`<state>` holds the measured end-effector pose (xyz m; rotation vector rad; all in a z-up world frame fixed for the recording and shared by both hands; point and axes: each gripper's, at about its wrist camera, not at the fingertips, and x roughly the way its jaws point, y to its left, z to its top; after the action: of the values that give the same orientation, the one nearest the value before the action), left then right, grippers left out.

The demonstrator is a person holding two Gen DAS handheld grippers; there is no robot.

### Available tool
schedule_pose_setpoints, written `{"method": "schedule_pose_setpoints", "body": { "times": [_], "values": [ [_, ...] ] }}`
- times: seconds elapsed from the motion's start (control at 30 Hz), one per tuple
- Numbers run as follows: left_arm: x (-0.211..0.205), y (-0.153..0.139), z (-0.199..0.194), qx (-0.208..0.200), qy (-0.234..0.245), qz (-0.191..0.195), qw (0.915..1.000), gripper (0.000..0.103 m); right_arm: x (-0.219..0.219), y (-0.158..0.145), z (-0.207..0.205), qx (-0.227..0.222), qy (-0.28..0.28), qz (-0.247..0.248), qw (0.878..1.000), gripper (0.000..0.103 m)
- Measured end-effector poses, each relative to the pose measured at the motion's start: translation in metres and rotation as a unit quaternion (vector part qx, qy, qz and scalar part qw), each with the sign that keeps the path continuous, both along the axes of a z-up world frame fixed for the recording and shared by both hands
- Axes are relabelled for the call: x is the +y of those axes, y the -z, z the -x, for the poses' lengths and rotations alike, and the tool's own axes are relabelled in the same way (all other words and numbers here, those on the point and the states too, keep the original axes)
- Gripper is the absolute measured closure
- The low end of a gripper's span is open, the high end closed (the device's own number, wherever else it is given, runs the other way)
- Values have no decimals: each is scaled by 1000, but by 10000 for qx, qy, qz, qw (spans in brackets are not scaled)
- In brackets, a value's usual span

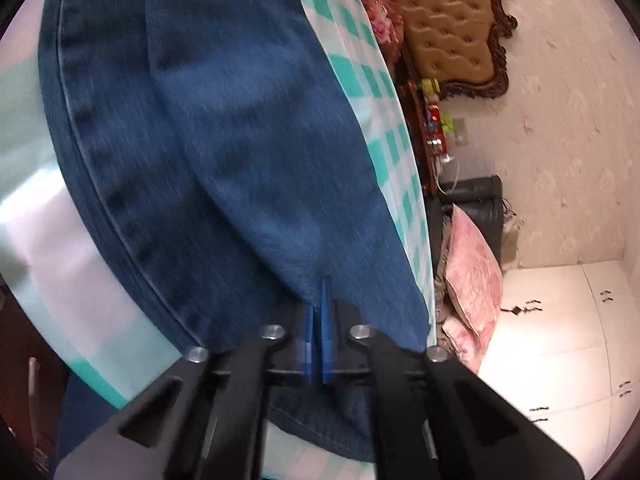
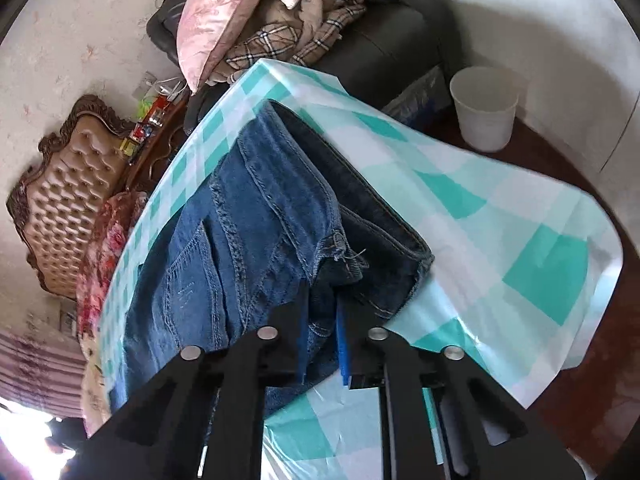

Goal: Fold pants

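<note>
Blue jeans [image 1: 240,140] lie spread over a table covered with a teal and white checked cloth [image 1: 360,60]. My left gripper [image 1: 318,300] is shut, its blue pads pressed together on a pinched fold of the denim near the cloth's edge. In the right wrist view the jeans [image 2: 248,220] show their waistband and a back pocket, doubled over on the cloth [image 2: 500,220]. There my right gripper [image 2: 324,300] is shut on a bunch of denim just below the waistband, with the fabric filling the narrow gap between its blue pads.
A white bucket [image 2: 486,112] stands on the dark floor beyond the table. A dark sofa [image 2: 400,40] holds a pink cushion [image 2: 212,20] and a plaid blanket [image 2: 288,40]. A tufted headboard [image 1: 448,28] leans against the wall; the cloth's corner [image 2: 560,340] hangs over the table edge.
</note>
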<state>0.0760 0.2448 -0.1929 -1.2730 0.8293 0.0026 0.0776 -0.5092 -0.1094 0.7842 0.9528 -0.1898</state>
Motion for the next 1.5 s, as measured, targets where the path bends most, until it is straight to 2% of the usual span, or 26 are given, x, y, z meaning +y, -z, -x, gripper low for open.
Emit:
{"method": "schedule_pose_setpoints", "body": {
  "times": [0.03, 0.1, 0.17, 0.2, 0.27, 0.33, 0.47, 0.53, 0.6, 0.73, 0.77, 0.8, 0.83, 0.87, 0.93, 0.97, 1.03, 1.1, 1.23, 1.33, 1.5],
  "values": [
    [0, -11, 2, -49, 13, -128, 9999, 101, 0, -10, 1, -113, -18, -3, 9999, 94],
    [-12, -46, 10, -167, 153, -822, 9964, 101, -1, -39, 6, -420, -71, 41, 9991, 95],
    [-18, -57, 23, -186, 191, -1013, 9945, 101, -5, -51, 9, -457, 1, 272, 9986, 95],
    [-20, -53, 26, -95, 206, -990, 9948, 101, -8, -49, 7, -359, 14, 396, 9986, 95],
    [-22, -28, 31, 233, 281, -784, 9963, 101, -14, -32, 4, -93, 44, 256, 9996, 95],
    [-18, -8, 35, 363, 300, -605, 9971, 93, -13, -15, -2, 148, -86, 344, 9993, 95],
    [12, 5, 39, 245, -78, -480, 9985, 87, -11, 4, -7, 409, -104, 545, 9976, 95],
    [39, 6, 39, 179, -417, -510, 9977, 78, -11, 7, -7, 418, -74, 539, 9976, 94],
    [63, 10, 42, 157, -710, -425, 9964, 76, -9, 7, -7, 429, -73, 557, 9975, 94],
    [116, 20, 35, 192, -1070, -305, 9936, 79, -7, 6, -8, 441, -94, 605, 9971, 94],
    [126, 22, 35, 199, -1061, -294, 9937, 85, -5, 4, -8, 449, -102, 633, 9969, 94],
    [133, 23, 31, 281, -1052, -345, 9935, 100, -4, 2, -9, 461, -113, 666, 9966, 94],
    [138, 19, 31, 397, -1040, -430, 9929, 101, -3, -2, -10, 456, -114, 672, 9966, 95],
    [138, 7, 33, 326, -1021, -489, 9930, 101, -3, -11, -8, 382, -119, 680, 9969, 95],
    [126, -27, 39, 226, -916, -1072, 9897, 101, -5, -32, -2, 152, -157, 669, 9975, 95],
    [121, -32, 38, 280, -901, -1104, 9894, 101, -6, -41, 1, 62, -175, 723, 9972, 95],
    [124, -11, 36, 634, -783, -947, 9904, 101, -5, -49, -1, 108, -235, 983, 9948, 95],
    [128, 10, 44, 788, -850, -641, 9912, 101, -8, -41, -4, 285, -239, 908, 9952, 95],
    [123, 0, 47, 639, -847, -830, 9909, 101, -8, -47, 2, 189, -262, 865, 9957, 95],
    [126, 5, 44, 721, -847, -778, 9907, 100, -3, -46, 3, 195, -265, 928, 9951, 95],
    [121, 6, 45, 646, -756, -984, 9902, 100, -2, 3, -7, 612, -431, 1250, 9893, 95]
  ]
}}
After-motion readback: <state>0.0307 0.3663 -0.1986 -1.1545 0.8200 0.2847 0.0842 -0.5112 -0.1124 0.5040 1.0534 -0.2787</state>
